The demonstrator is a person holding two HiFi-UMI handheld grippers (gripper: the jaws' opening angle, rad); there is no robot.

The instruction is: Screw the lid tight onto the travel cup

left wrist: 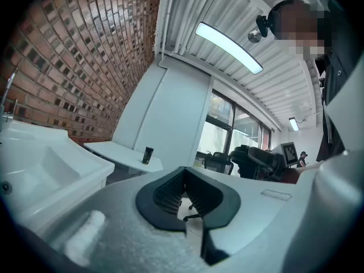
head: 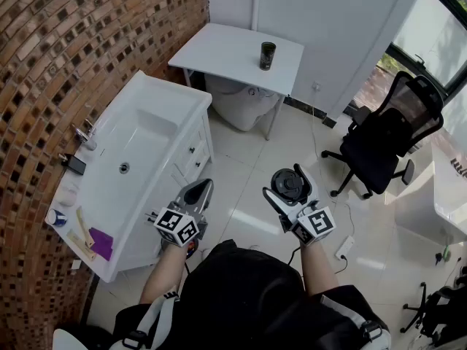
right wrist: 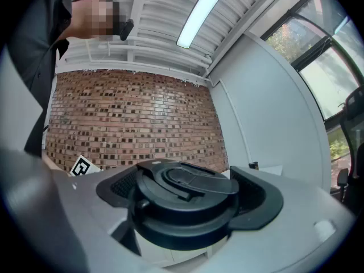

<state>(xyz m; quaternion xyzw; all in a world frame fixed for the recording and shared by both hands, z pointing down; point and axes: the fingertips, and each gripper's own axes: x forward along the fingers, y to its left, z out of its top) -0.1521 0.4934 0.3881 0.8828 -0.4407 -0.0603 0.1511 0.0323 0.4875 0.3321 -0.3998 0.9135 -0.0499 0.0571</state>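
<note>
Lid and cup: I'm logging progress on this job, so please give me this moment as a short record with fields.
lid: black, clamped between the jaws of the right gripper
cup: dark, upright on the white table across the room, far from the lid
right gripper: jaws wide, shut on the lid
left gripper: jaws together, nothing between them
progress: lid not yet on the cup

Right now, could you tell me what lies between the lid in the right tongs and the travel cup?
In the head view, only bare floor tiles and the white table's front edge separate the lid from the travel cup.
</note>
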